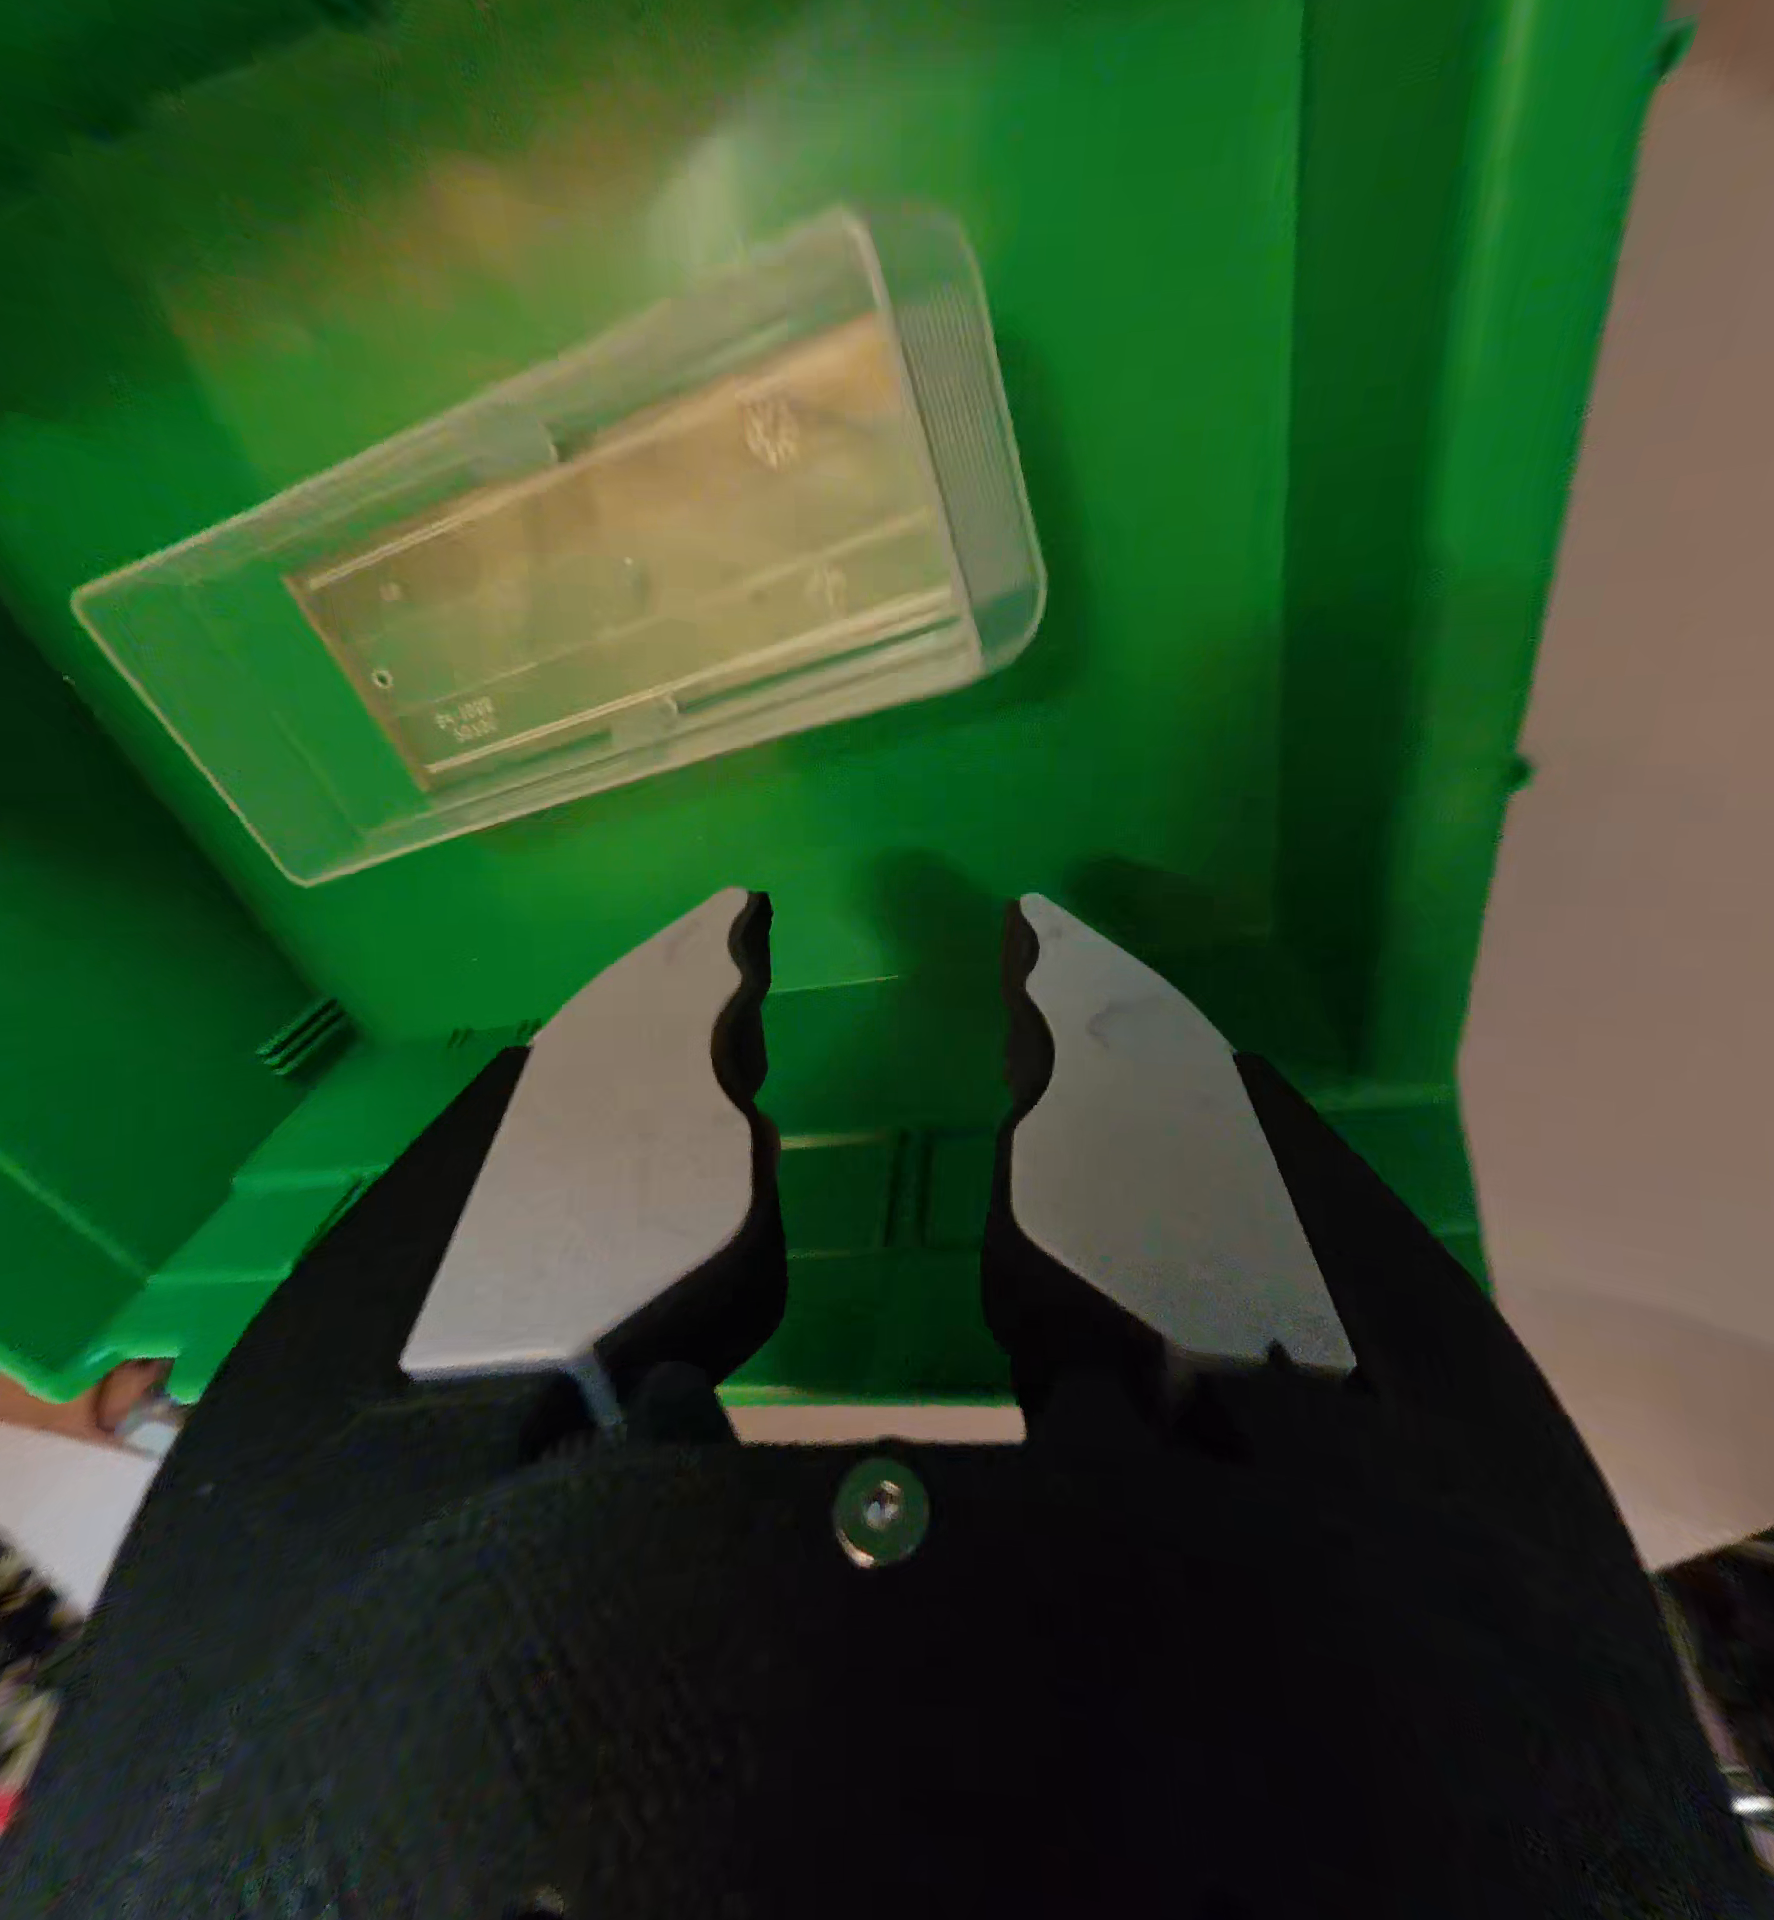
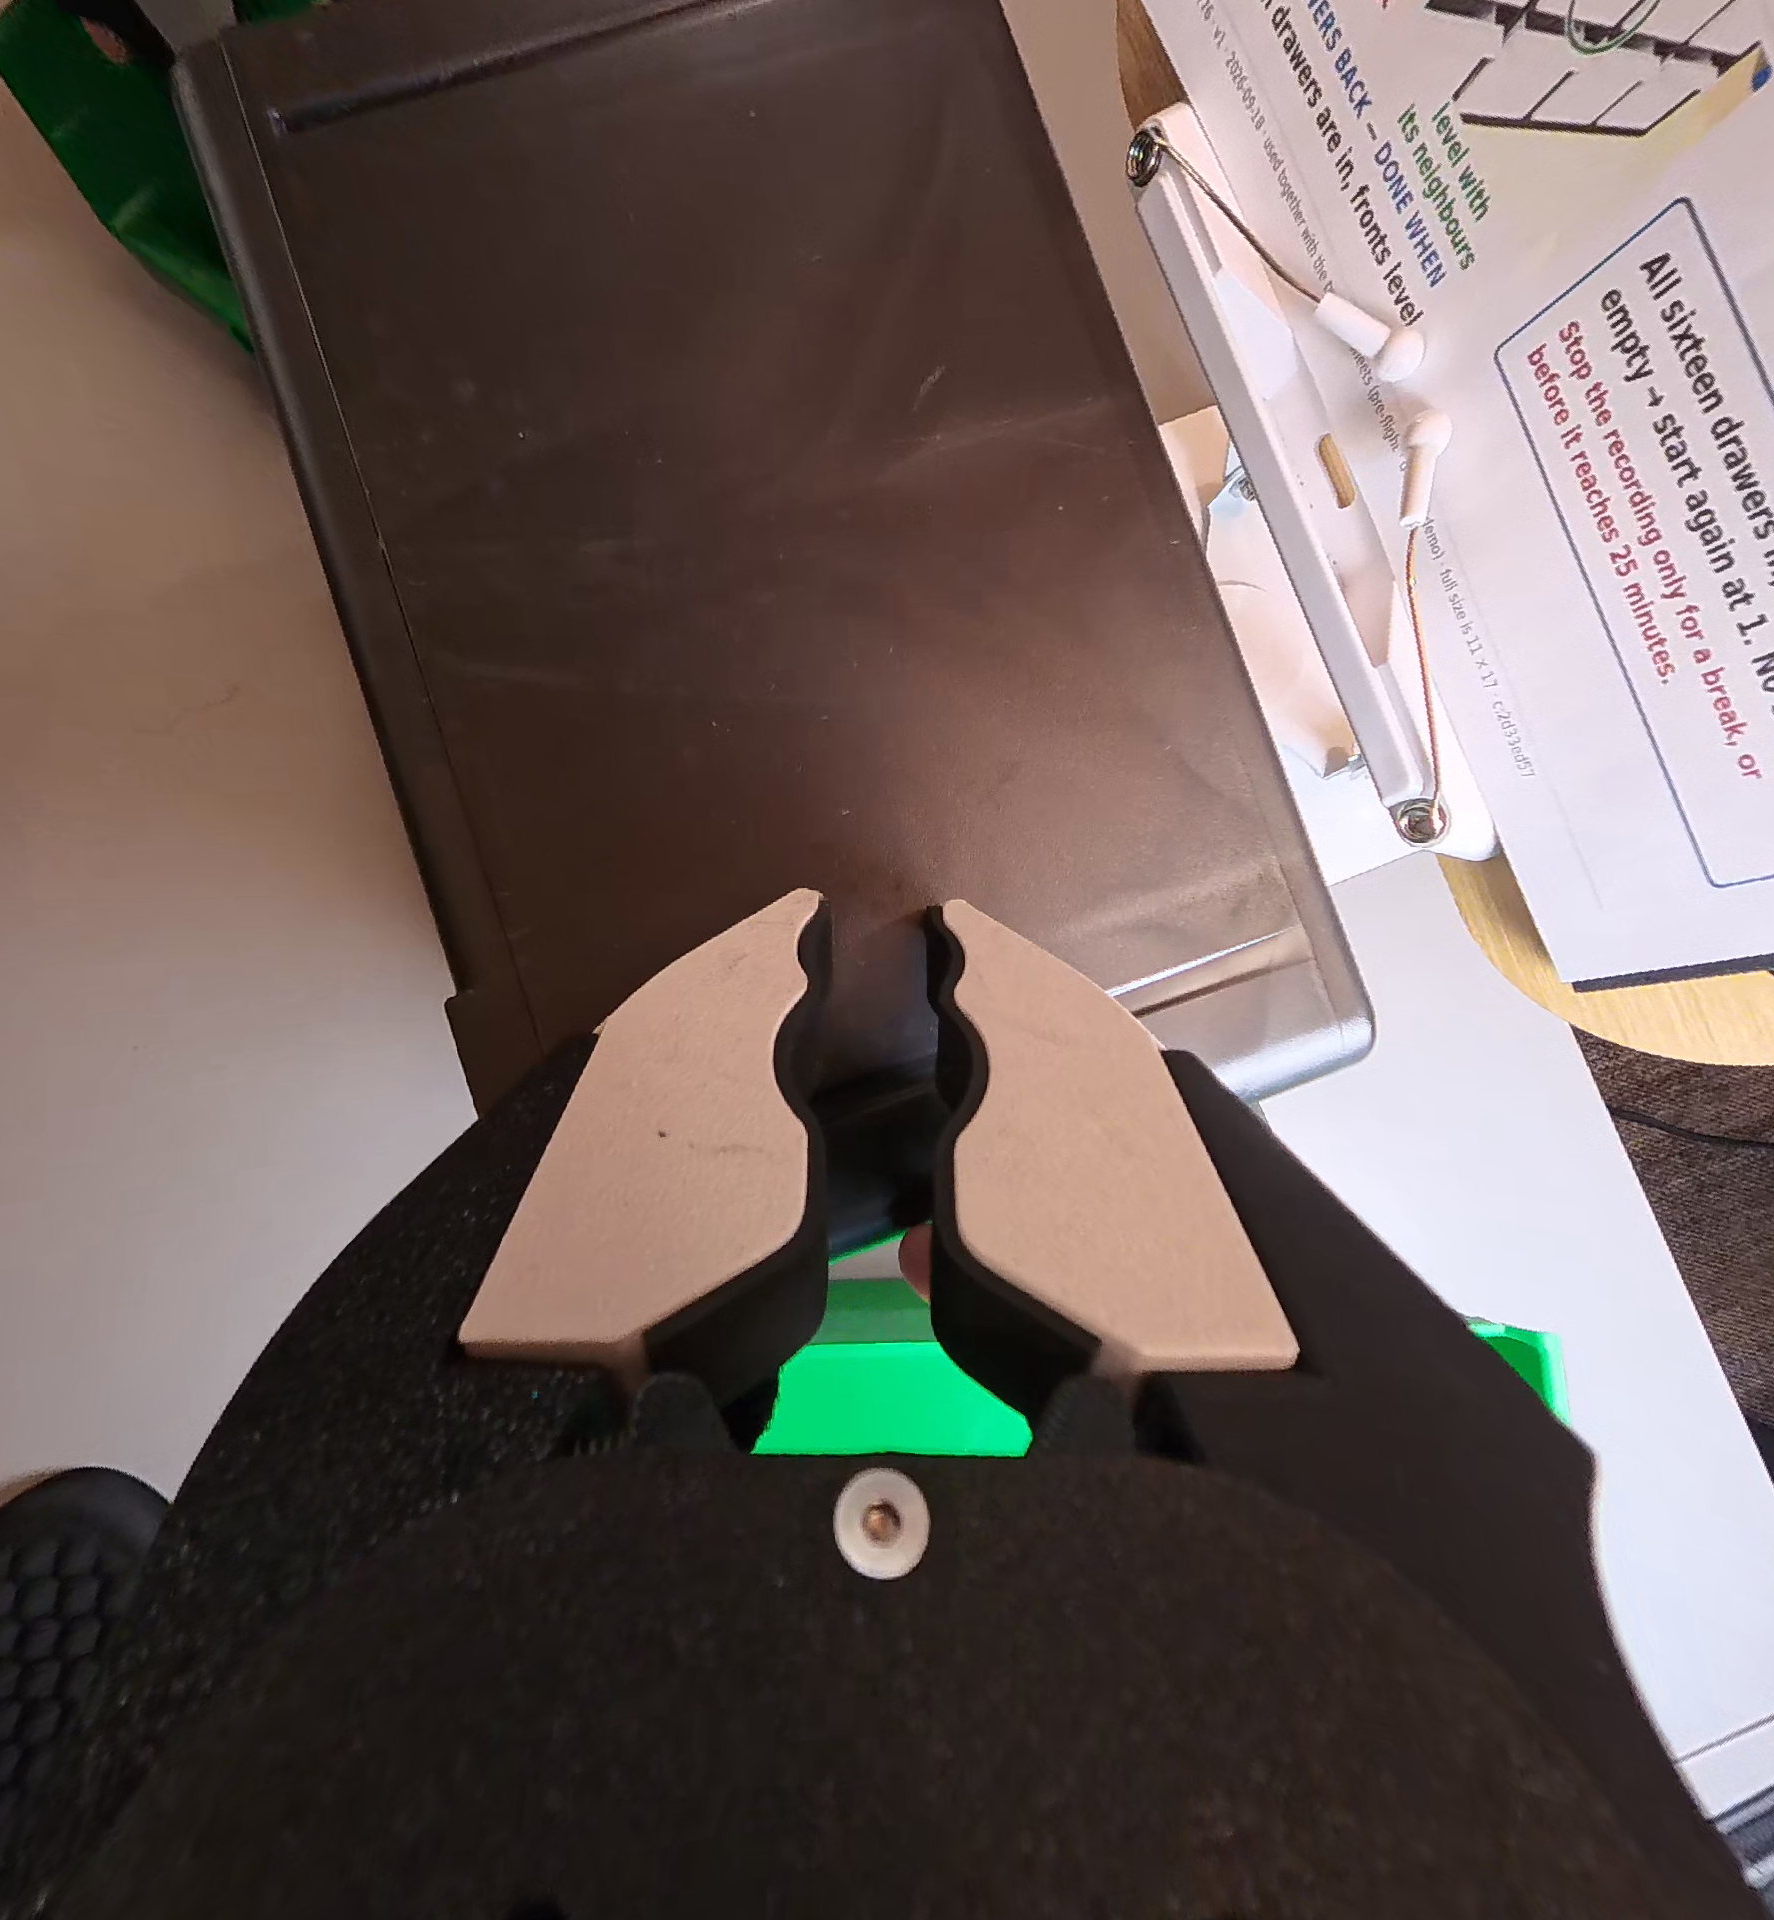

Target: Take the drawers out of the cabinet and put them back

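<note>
In the left wrist view a clear plastic drawer (image 1: 571, 561) lies tilted inside a green box (image 1: 1122, 520). My left gripper (image 1: 885, 909) is open and empty, above the box's near wall and a little right of the drawer. In the right wrist view the dark grey cabinet (image 2: 706, 520) is seen from above on the white table. My right gripper (image 2: 878, 914) has its jaws nearly together around the cabinet's near edge. A dark ridge sits between the pads (image 2: 956, 1039). The cabinet's drawer slots are hidden.
A printed sheet on a white clip stand (image 2: 1309, 520) stands right of the cabinet. A second green box (image 2: 135, 229) lies at its far left corner, and a green part (image 2: 893, 1392) shows under my right gripper. White table (image 1: 1693, 623) lies right of the box.
</note>
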`<state>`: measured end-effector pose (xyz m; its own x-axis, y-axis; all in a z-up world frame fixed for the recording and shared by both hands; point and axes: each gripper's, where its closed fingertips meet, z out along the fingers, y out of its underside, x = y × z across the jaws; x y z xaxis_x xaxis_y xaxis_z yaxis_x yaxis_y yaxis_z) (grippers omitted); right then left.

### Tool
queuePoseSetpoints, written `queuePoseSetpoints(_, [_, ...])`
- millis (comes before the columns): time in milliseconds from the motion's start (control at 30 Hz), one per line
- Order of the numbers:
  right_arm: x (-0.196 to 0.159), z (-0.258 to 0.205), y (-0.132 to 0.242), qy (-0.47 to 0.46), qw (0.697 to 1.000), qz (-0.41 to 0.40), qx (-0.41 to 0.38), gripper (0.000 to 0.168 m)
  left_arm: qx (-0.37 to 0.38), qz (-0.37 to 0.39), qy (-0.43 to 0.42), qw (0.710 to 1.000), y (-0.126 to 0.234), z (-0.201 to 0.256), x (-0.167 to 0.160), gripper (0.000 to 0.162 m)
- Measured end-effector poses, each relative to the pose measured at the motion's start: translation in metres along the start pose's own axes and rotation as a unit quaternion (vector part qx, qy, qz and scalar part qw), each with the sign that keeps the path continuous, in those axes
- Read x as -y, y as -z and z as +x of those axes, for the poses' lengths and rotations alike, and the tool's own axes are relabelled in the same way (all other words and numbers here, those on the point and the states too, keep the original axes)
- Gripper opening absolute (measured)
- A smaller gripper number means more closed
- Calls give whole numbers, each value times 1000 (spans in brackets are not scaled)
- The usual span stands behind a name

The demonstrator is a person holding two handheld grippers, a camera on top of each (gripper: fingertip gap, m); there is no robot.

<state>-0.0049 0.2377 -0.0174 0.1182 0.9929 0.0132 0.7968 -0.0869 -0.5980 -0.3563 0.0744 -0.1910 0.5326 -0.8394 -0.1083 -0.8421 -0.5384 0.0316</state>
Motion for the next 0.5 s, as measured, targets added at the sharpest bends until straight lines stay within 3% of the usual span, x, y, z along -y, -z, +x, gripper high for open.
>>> queuePoseSetpoints(33, [0,0,0,0,1000,0,0,17,13,-9,-17,1000,-5,-1,-4,44])
queuePoseSetpoints(233, [0,0,0,0,1000,3,0,17,53,47,-47,996,5,8,27,44])
queuePoseSetpoints(367, [0,0,0,-1,1000,0,2,17,24,107,25,994,16,13,54,43])
queuePoseSetpoints(500, [1,0,-1,0,1000,-2,-3,17,7,113,86,990,3,13,66,44])
